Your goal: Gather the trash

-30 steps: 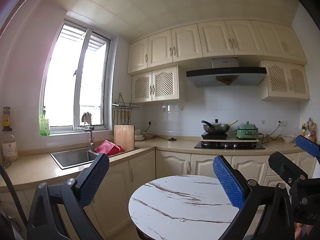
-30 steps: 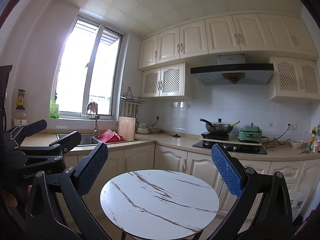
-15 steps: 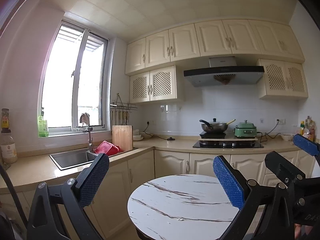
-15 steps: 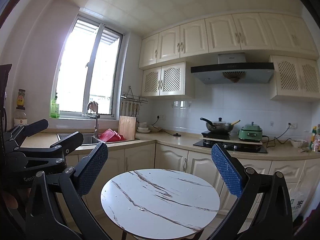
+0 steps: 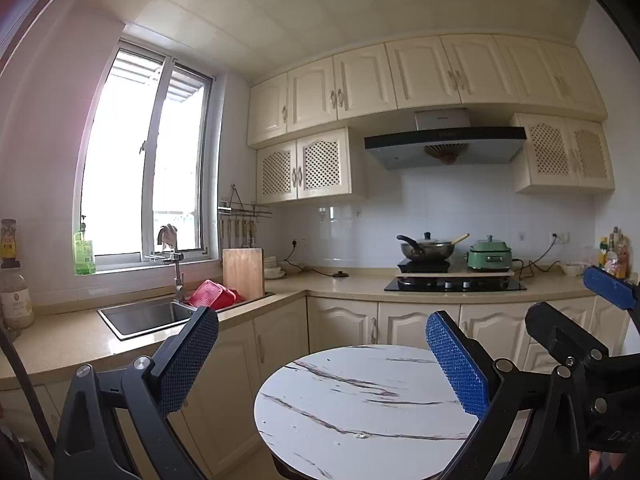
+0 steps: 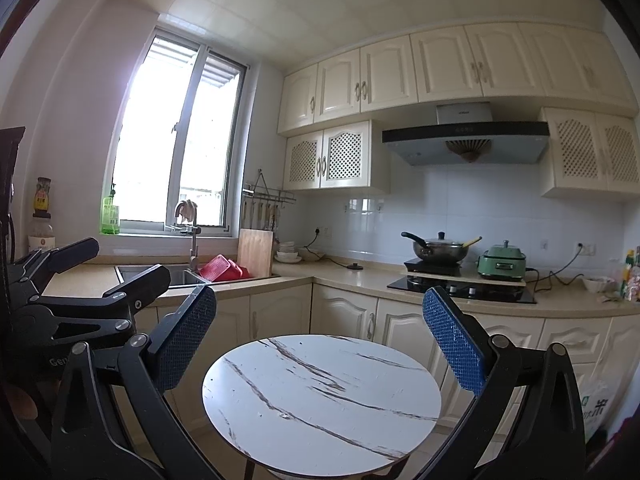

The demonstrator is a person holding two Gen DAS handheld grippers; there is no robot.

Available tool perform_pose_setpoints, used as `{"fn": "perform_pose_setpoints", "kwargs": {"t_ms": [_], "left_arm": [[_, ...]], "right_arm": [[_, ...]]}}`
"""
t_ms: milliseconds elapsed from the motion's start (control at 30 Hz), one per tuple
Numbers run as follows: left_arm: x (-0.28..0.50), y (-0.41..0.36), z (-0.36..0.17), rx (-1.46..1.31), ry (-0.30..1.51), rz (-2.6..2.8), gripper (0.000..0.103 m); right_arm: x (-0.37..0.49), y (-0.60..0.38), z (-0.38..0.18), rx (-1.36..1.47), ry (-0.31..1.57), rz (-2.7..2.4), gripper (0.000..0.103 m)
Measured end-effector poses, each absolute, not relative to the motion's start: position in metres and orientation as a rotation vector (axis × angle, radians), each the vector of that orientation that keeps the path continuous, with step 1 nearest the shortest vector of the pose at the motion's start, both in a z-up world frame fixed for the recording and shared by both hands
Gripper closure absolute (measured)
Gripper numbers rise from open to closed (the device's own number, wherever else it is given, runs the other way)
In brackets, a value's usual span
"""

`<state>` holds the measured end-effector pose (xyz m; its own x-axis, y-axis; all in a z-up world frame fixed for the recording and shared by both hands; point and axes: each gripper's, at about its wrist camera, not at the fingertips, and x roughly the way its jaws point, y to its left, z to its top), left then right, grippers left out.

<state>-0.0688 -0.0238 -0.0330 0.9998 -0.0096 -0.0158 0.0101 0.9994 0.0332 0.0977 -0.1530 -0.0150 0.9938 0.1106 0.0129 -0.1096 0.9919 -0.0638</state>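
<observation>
trash is nowhere we can pick out in either view; between and beyond our fingers stands only the round marble table (image 6: 320,396), its top bare apart from a tiny speck we cannot identify.

against half a second ago almost nothing has changed: the kitchen sits a touch lower and nearer in the left wrist view, and the right wrist view is nearly identical. so we judge that we are still scanning, with no target chosen and no collecting begun.

our left gripper (image 5: 320,364) has its blue pads spread wide with nothing between them, and our right gripper (image 6: 318,340) is spread just as wide and empty. each one shows at the edge of the other's view, the two side by side.

far past the fingertips run the counter (image 5: 72,340), the sink (image 5: 144,314) with a red basket (image 5: 212,294) beside it, and the stove with a pan (image 5: 426,246) and a green cooker (image 5: 490,254).

readable writing is scarce. the white bag (image 6: 596,408) low to the right of our right fingers carries a large green chinese character, 米. the left gripper body shows "gen" cut off, the right gripper body shows "das" cut off. bottle labels by the window and the hood's badge are too small to read.
</observation>
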Motion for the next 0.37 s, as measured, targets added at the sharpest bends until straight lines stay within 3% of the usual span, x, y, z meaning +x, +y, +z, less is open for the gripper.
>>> {"fn": "perform_pose_setpoints", "kwargs": {"t_ms": [367], "left_arm": [[-0.0687, -0.0211, -0.0335, 0.034, 0.023, -0.010, 0.001]], "right_arm": [[0.0999, -0.1555, -0.0180, -0.057, -0.008, 0.102, 0.000]]}}
